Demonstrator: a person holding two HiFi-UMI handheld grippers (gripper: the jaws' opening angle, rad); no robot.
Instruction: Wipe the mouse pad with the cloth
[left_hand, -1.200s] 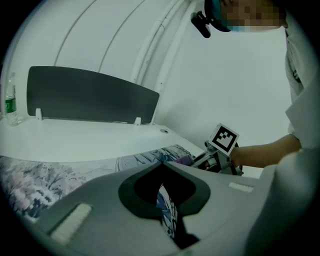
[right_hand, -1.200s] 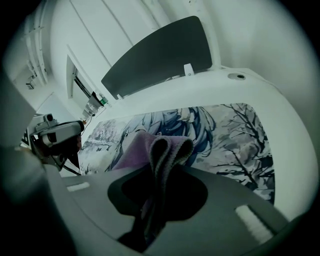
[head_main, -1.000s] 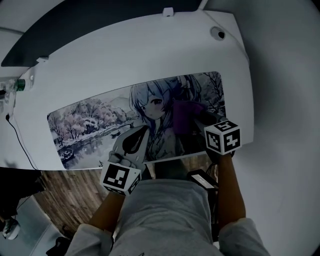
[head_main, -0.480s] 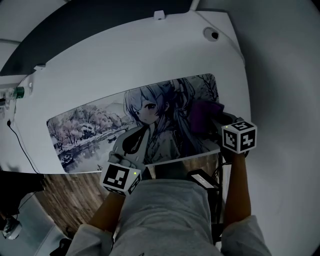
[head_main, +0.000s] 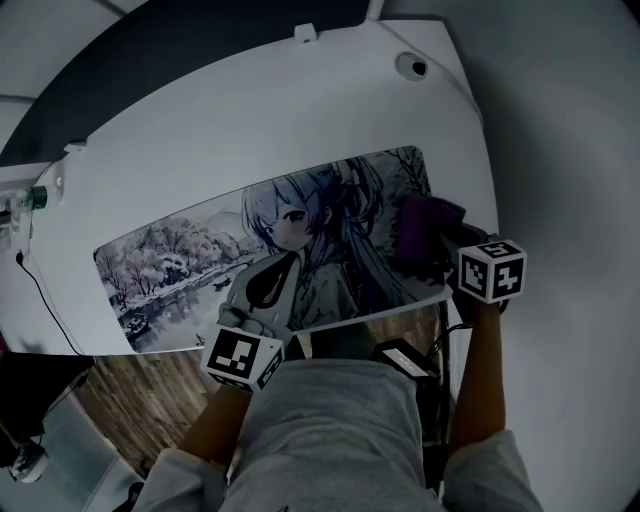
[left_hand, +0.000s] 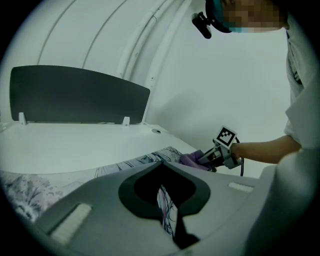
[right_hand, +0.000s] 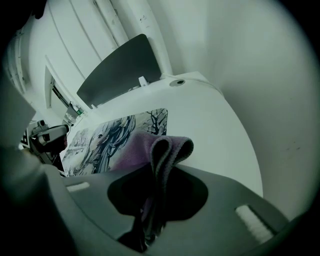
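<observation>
**While the left gripper (head_main: 262, 320) steadies the pad (head_main: 180, 255), the right gripper (head_main: 448, 258) wipes its right end**

As things lie, a wiping stroke looks under way. The right gripper's jaws are pressed together on a fold of the purple cloth (head_main: 425, 228), which rests on the pad's right end, near the desk (head_main: 250, 120) edge. That forearm reaches straight out, low over the desk. The left gripper sits at the pad's near edge, forearm tucked close to the body. Its jaws are closed with a strip of print between them. It seems to pinch that edge, though the view is tight. Next, the cloth wants dragging leftward across the print, flat and pressed down, while the left gripper holds firm.
</observation>
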